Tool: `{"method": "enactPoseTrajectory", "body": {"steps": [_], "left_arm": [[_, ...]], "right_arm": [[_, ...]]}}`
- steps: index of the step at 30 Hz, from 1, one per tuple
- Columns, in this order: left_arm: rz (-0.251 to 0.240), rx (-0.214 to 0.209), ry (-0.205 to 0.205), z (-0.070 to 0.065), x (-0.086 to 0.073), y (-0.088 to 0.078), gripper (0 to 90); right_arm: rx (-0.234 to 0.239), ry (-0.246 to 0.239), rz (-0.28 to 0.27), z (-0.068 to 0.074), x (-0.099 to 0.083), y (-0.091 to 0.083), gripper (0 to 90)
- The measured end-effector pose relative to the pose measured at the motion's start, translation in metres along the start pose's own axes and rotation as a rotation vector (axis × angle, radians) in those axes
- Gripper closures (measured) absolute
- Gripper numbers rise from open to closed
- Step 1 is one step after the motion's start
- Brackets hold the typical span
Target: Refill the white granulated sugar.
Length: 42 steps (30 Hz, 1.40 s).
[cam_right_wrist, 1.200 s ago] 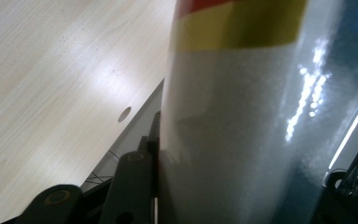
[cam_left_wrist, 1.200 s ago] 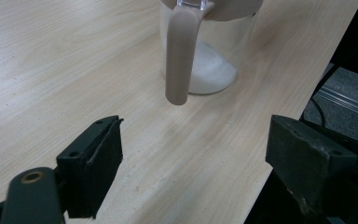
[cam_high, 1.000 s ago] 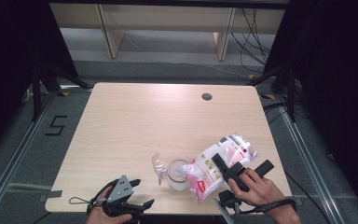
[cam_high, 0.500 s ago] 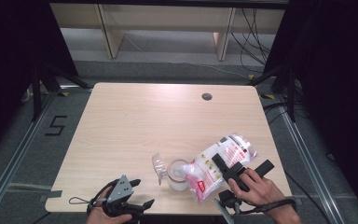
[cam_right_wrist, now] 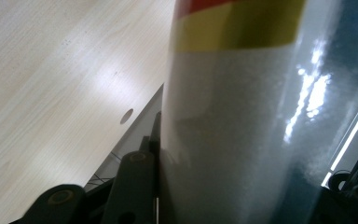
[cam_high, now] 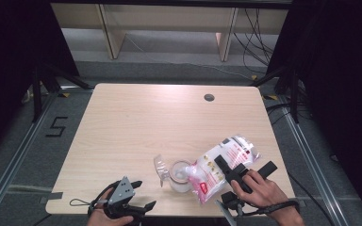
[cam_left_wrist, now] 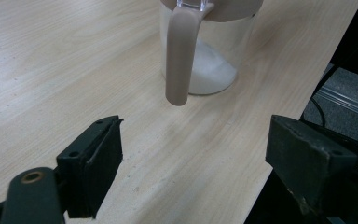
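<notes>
Right now the right gripper (cam_high: 232, 170) clamps a pink-and-white bag (cam_high: 219, 165), tilted with its lower end over the clear jug (cam_high: 180, 175) near the table's (cam_high: 136, 122) front edge. Left gripper (cam_high: 131, 200) rests at front left, jaws wide open, nothing between them; jug handle (cam_left_wrist: 181, 56) faces it.

My tongs: both black, left tongs (cam_high: 139, 195) with a grey plate. Bag (cam_high: 219, 165) clear, white grains inside, pink-red print, red and yellow bands. Jug (cam_left_wrist: 205, 44) clear, beige-brown handle, white grains. Table (cam_high: 160, 122) pale woodgrain.
</notes>
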<state>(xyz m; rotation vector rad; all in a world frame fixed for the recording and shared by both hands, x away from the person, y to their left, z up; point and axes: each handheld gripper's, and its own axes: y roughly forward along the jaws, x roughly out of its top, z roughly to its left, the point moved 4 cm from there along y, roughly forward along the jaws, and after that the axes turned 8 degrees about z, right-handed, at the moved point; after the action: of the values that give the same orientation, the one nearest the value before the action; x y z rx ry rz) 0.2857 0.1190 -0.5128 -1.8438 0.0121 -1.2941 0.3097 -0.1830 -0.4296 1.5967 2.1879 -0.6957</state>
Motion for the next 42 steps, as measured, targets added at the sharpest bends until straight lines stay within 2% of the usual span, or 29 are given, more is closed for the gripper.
{"method": "enactPoseTrajectory", "body": {"steps": [1, 2, 5, 6, 7, 12, 14, 20, 22, 24, 25, 31, 32, 34, 42], "left_arm": [[0.018, 0.01, 0.02, 0.0019, -0.0006, -0.0009, 18.2], [0.005, 0.001, 0.006, 0.0004, -0.0002, -0.0003, 18.2], [0.021, 0.011, 0.022, 0.0021, -0.0008, -0.0011, 18.2], [0.02, 0.01, 0.022, 0.0021, -0.0008, -0.0012, 18.2], [-0.006, -0.002, 0.0, 0.0001, 0.0001, 0.0004, 18.2], [0.02, 0.001, 0.017, 0.002, -0.0007, -0.0014, 18.2], [0.0, -0.001, 0.003, 0.0004, -0.0002, 0.0, 18.1], [0.018, 0.015, 0.015, 0.0021, -0.0006, -0.0021, 18.2], [0.009, 0.007, 0.01, 0.0012, -0.0001, -0.0015, 18.2], [0.007, 0.006, 0.01, 0.0012, -0.0002, -0.0014, 18.2], [0.021, 0.015, 0.016, 0.0021, -0.0005, -0.0023, 18.2], [0.001, 0.004, 0.002, 0.0004, 0.0002, -0.001, 18.2], [0.005, 0.008, 0.002, 0.0005, 0.0001, -0.0014, 18.2], [0.015, 0.01, 0.011, 0.0015, -0.0004, -0.0021, 18.2], [0.015, 0.002, 0.013, 0.0016, -0.0006, -0.0011, 18.2]], "right_arm": [[0.008, -0.002, -0.003, 0.0003, -0.0003, 0.0, 67.8], [0.007, -0.003, -0.003, 0.0003, -0.0004, 0.0003, 67.9], [0.001, 0.003, -0.005, 0.0, -0.0001, -0.0001, 68.2], [0.001, 0.003, -0.005, 0.0, -0.0001, -0.0001, 68.2], [0.001, 0.008, -0.007, 0.0001, 0.0001, 0.0, 68.3], [0.002, 0.002, -0.006, 0.0001, 0.0, -0.0002, 68.7], [0.003, 0.002, -0.007, 0.0001, -0.0001, -0.0002, 68.8], [0.006, 0.009, -0.007, 0.0004, -0.0001, -0.0001, 69.1], [0.004, 0.023, -0.014, 0.0007, 0.0007, 0.0003, 69.2], [0.012, 0.017, -0.016, 0.0002, 0.0005, 0.0004, 69.3], [0.01, 0.017, -0.016, 0.0003, 0.0006, 0.0003, 69.3], [0.011, 0.019, -0.015, 0.0007, 0.0, 0.0003, 69.5], [0.013, 0.037, -0.022, 0.0017, 0.0006, 0.0005, 69.5], [0.009, 0.016, -0.013, 0.0006, 0.0, 0.0002, 69.5], [0.007, 0.008, -0.012, 0.0007, 0.0005, 0.0004, 69.6]]}}
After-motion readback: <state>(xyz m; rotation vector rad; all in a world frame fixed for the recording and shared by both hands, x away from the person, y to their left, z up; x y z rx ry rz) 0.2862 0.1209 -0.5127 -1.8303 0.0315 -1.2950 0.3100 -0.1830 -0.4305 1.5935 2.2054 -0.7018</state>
